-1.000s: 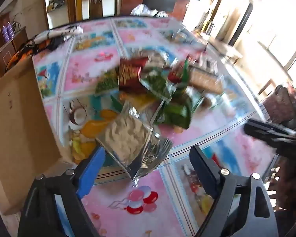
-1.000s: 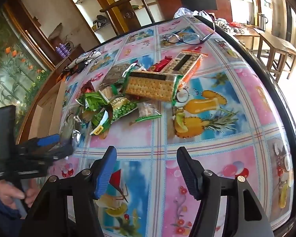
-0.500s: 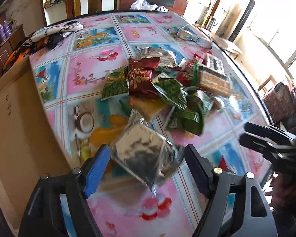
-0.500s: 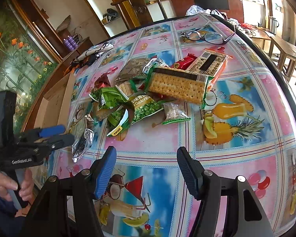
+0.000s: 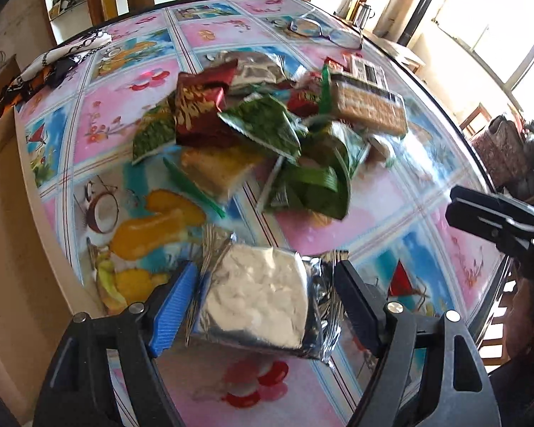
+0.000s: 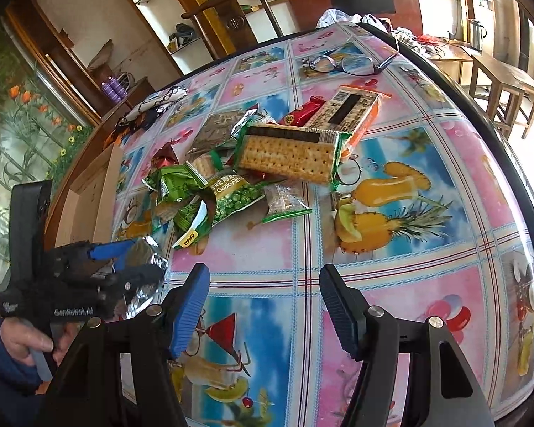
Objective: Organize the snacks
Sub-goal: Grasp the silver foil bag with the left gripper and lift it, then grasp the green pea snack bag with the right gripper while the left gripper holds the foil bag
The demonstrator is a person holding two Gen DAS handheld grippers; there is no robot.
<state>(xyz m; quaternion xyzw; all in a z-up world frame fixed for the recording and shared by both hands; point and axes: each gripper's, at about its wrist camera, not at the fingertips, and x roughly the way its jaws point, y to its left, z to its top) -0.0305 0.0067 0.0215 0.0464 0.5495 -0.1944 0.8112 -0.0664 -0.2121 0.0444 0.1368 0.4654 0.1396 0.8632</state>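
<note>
Cardboard box [image 5: 3, 235] far left, beside counter [image 5: 252, 391]. My left tool [image 5: 267, 302] straddles silver foil packet [image 5: 260, 302] at counter's near edge; jaws easing apart, pads barely touching crimped ends. Packet light, crinkly, slippery; I'd pinch across body. Snack pile [image 6: 252, 163] mid-counter. Right tool [image 6: 263, 306] gaping, empty.

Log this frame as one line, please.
left gripper: jaws opening, silver foil packet between them | right gripper: open, empty | snack pile: untouched | cardboard box: beside table
</note>
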